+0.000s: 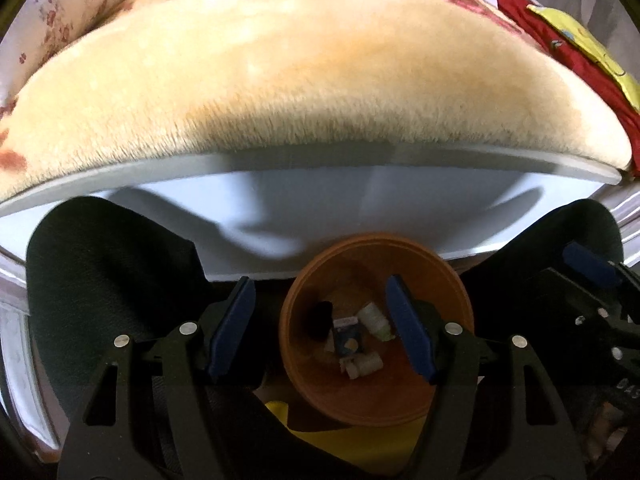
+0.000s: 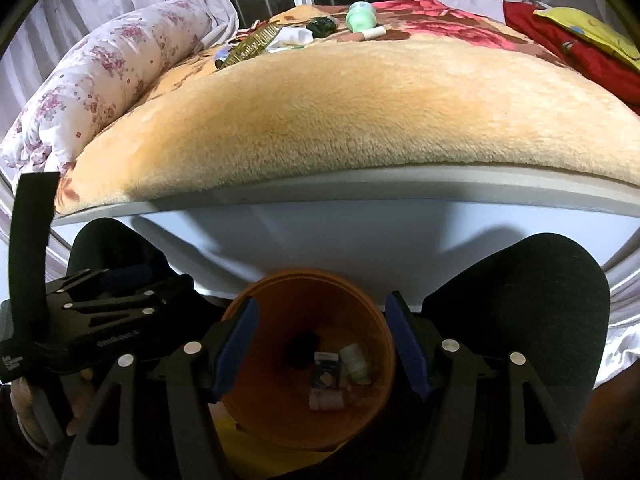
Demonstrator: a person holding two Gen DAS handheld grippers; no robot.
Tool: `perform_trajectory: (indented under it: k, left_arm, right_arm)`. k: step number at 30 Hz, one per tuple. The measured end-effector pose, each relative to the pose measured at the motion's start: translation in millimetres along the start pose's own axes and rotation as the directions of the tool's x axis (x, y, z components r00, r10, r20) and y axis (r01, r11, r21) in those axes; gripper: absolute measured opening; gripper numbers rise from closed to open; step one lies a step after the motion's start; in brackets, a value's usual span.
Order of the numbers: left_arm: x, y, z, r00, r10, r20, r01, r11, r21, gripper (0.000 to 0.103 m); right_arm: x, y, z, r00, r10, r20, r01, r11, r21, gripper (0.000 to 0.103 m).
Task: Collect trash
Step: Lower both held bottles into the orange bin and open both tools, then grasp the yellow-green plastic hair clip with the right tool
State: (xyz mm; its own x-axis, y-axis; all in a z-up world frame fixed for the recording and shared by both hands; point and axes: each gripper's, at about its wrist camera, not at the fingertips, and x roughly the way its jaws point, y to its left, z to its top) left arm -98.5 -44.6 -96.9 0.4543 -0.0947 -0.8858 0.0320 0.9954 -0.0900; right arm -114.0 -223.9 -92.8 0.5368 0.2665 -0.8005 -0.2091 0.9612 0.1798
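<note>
An orange bin (image 1: 448, 292) (image 2: 280, 296) stands on the floor between the person's knees, below the bed edge. It holds several small pieces of trash (image 1: 362, 340) (image 2: 340, 368). My left gripper (image 1: 320, 328) is open and empty, above the bin's left side. My right gripper (image 2: 324, 344) is open and empty, straddling the bin from above. More trash lies at the far end of the bed: a mint green cup (image 2: 361, 16), a dark green wad (image 2: 322, 26), a white crumpled paper (image 2: 294, 36) and a small tube (image 2: 366, 34).
A beige fleece blanket (image 2: 360, 112) covers the bed. A floral bolster (image 2: 100, 76) lies at the left, red and yellow cloth (image 2: 572, 40) at the right. The person's dark-clad knees (image 2: 520, 300) flank the bin. The left gripper's body (image 2: 100, 300) shows at left.
</note>
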Motion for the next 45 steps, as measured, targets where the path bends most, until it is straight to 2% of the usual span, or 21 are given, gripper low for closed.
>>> perform_trajectory:
  k: [5, 6, 9, 14, 18, 21, 23, 26, 31, 35, 37, 38, 39, 41, 42, 45]
  left_arm:
    - [-27, 8, 16, 0.996, -0.067, 0.053, 0.067, 0.998, -0.005, 0.067]
    - [-33, 11, 21, 0.995, -0.076, 0.068, 0.076, 0.997, -0.004, 0.071]
    - [-52, 19, 44, 0.988, -0.074, 0.139, 0.074, 0.997, 0.004, 0.074]
    - [-65, 33, 75, 0.971, -0.021, 0.237, 0.028, 0.999, -0.026, 0.074]
    - [-59, 46, 80, 0.97, -0.011, 0.243, 0.033, 0.996, -0.084, 0.074]
    - [-55, 52, 82, 0.97, 0.005, 0.243, 0.02, 0.995, -0.102, 0.074]
    - [-56, 56, 82, 0.97, 0.004, 0.242, 0.021, 0.995, -0.102, 0.074]
    - [-58, 57, 83, 0.967, 0.008, 0.254, 0.016, 0.996, -0.092, 0.074]
    - [-59, 58, 82, 0.965, 0.003, 0.264, 0.018, 0.997, -0.08, 0.074]
    - [-56, 60, 83, 0.965, -0.011, 0.26, 0.031, 0.997, -0.076, 0.074]
    - [-54, 58, 84, 0.966, -0.008, 0.257, 0.027, 0.997, -0.071, 0.074]
    - [-54, 58, 84, 0.966, -0.005, 0.257, 0.024, 0.997, -0.069, 0.074]
    - [-53, 58, 84, 0.966, -0.004, 0.257, 0.022, 0.997, -0.067, 0.074]
    - [-53, 57, 83, 0.966, -0.002, 0.258, 0.019, 0.998, -0.066, 0.074]
    - [-53, 57, 82, 0.966, -0.006, 0.258, 0.024, 0.998, -0.065, 0.078]
    - [-52, 56, 82, 0.967, -0.008, 0.256, 0.026, 0.998, -0.066, 0.079]
  right_arm:
    - [-11, -2, 4, 1.0, -0.001, 0.031, 0.001, 1.0, -0.008, 0.065]
    - [-15, -2, 7, 0.999, 0.0, 0.04, 0.001, 1.0, -0.012, 0.066]
    - [-25, 0, 20, 0.998, 0.007, 0.069, -0.004, 0.999, -0.045, 0.068]
    - [-37, 8, 64, 0.99, 0.053, 0.128, -0.038, 0.993, -0.115, 0.07]
    - [-27, 21, 121, 0.985, 0.076, 0.155, -0.045, 0.98, -0.192, 0.07]
    - [-10, 33, 164, 0.984, 0.084, 0.158, -0.047, 0.974, -0.223, 0.073]
    - [10, 45, 195, 0.984, 0.117, 0.135, -0.082, 0.967, -0.24, 0.077]
    - [45, 60, 230, 0.989, 0.117, 0.087, -0.09, 0.957, -0.276, 0.078]
    - [102, 81, 269, 0.998, 0.066, -0.009, -0.064, 0.927, -0.369, 0.078]
    - [137, 93, 283, 0.998, 0.018, -0.062, -0.043, 0.903, -0.428, 0.077]
    - [147, 97, 287, 0.996, 0.022, -0.087, -0.058, 0.899, -0.434, 0.065]
    - [147, 98, 288, 0.994, 0.051, -0.095, -0.087, 0.899, -0.43, 0.054]
    - [144, 100, 287, 0.996, 0.05, -0.075, -0.078, 0.896, -0.437, 0.038]
    - [138, 105, 285, 0.999, 0.027, -0.039, -0.043, 0.889, -0.457, 0.034]
    - [134, 105, 283, 0.999, 0.04, -0.032, -0.05, 0.89, -0.454, 0.034]
    - [121, 101, 276, 0.998, 0.068, 0.0, -0.061, 0.898, -0.436, 0.034]
